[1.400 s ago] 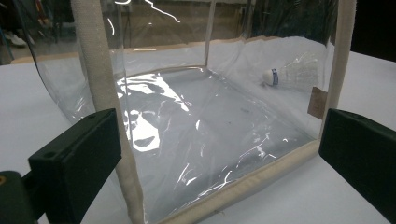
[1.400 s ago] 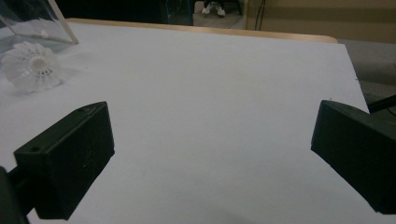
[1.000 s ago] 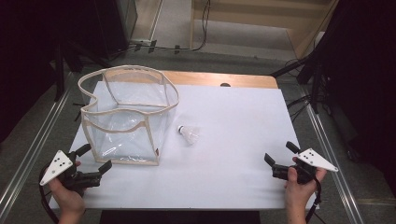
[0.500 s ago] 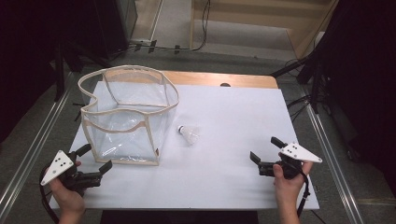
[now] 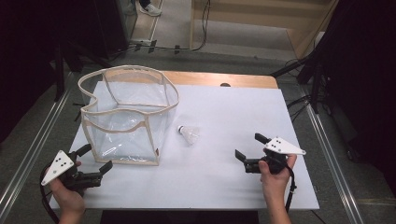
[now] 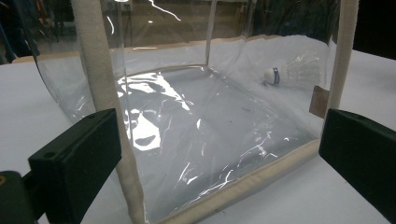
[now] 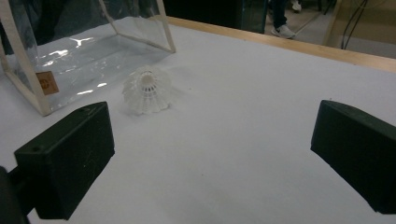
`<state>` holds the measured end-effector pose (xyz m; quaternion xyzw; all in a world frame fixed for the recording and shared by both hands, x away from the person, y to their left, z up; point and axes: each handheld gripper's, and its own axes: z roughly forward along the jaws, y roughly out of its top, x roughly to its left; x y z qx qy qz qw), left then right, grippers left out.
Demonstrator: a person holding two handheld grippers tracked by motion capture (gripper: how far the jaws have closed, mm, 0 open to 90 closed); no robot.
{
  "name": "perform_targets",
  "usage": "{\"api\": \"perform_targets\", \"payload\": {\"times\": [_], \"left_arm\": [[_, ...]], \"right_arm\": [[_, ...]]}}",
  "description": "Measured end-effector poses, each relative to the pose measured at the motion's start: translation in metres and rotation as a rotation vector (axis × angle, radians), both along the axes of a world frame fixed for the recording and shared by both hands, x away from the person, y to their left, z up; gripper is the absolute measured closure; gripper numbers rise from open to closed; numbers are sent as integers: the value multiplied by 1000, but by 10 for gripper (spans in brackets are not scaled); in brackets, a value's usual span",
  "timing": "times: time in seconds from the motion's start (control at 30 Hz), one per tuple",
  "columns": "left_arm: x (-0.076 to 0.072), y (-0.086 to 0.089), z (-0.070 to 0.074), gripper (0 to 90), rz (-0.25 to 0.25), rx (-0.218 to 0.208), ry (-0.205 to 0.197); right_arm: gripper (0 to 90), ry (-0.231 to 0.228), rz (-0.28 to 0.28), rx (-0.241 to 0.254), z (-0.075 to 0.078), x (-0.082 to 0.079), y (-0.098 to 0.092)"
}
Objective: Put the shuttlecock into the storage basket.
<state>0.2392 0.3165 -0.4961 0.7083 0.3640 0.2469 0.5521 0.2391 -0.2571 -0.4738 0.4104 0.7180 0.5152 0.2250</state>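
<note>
A white shuttlecock lies on its side on the white table, just right of a clear plastic bag with cream trim. My right gripper is open, low over the table to the right of the shuttlecock, jaws facing it. From the right gripper view the shuttlecock lies ahead, left of centre, skirt toward me. My left gripper is open at the bag's near left corner. In the left gripper view the bag stands close ahead and the shuttlecock shows through its walls.
A wooden strip runs along the table's far edge. Metal rails flank the table on both sides. Cables and dark stands sit on the floor beyond. Bare white surface lies between my two hands.
My right gripper has moved left and forward across the table toward the shuttlecock. The left gripper, bag and shuttlecock have stayed where they were.
</note>
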Motion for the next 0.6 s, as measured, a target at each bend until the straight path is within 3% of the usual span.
{"api": "perform_targets", "payload": {"times": [0.47, 0.5, 0.6], "left_arm": [[0, 1, 0, 0, -6, -6, 1], [0, 1, 0, 0, -6, -5, 2], [0, 1, 0, 0, -4, -7, 0]], "right_arm": [[0, 25, 67, -21, -3, 16, 37], [50, 22, 63, -17, -4, 18, 41], [52, 25, 70, -10, -4, 22, 46]]}}
